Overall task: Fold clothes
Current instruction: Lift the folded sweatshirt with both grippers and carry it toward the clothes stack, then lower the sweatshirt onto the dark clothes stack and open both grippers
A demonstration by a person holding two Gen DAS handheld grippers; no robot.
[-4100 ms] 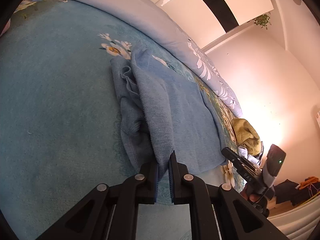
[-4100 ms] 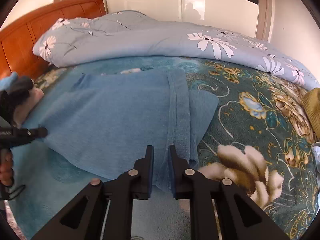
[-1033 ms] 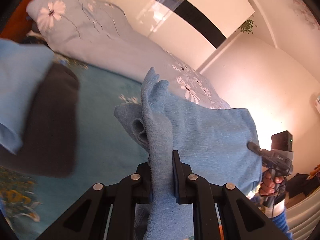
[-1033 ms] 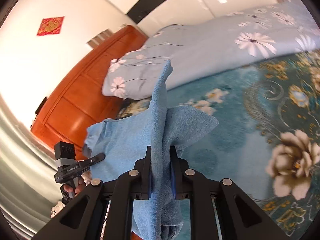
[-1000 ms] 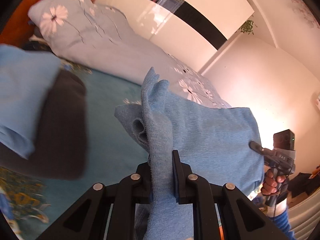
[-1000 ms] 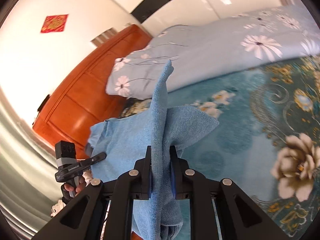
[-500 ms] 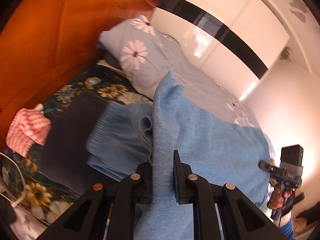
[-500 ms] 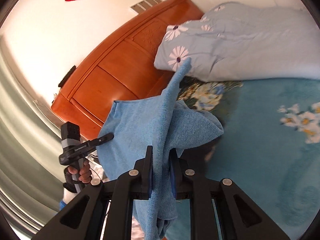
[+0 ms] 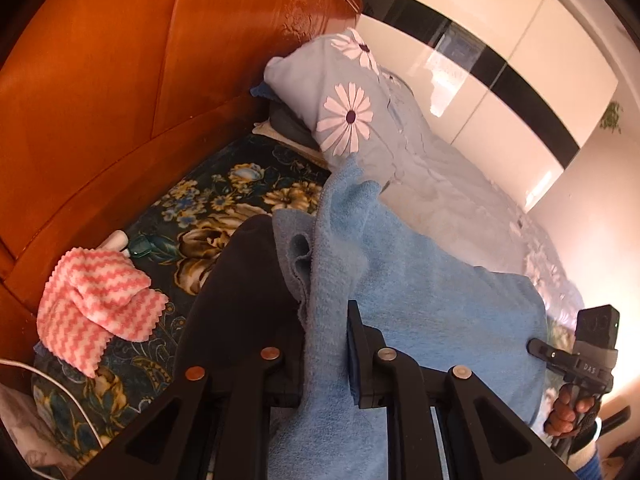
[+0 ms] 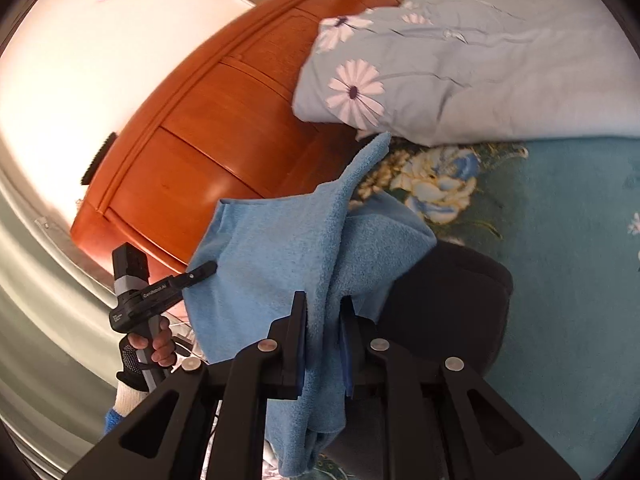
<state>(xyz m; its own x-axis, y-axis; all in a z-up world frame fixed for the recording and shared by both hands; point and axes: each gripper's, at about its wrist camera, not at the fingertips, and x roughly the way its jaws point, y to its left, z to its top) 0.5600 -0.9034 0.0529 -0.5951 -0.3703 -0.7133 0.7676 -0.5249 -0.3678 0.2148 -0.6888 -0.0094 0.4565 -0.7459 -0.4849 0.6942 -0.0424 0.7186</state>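
A light blue fleece garment [image 9: 420,304] hangs stretched in the air between my two grippers, above a dark folded garment [image 9: 240,304] on the bed. My left gripper [image 9: 326,344] is shut on one bunched end of it. My right gripper [image 10: 323,340] is shut on the other end [image 10: 280,264]. The right gripper also shows at the far right of the left wrist view [image 9: 576,360], and the left gripper at the left of the right wrist view [image 10: 160,292]. The dark garment [image 10: 448,304] lies just under the blue one.
An orange wooden headboard [image 9: 120,100] stands close behind. A flowered grey-blue duvet [image 10: 460,72] is piled by it. A pink-and-white zigzag cloth [image 9: 96,304] and a white cable [image 9: 60,384] lie on the dark floral bedspread [image 9: 224,204]. Teal blanket [image 10: 568,248] spreads to the right.
Both grippers have lifted the blue garment off the bed and swung it toward the headboard. It now hangs over the dark folded garment, closer than half a second ago.
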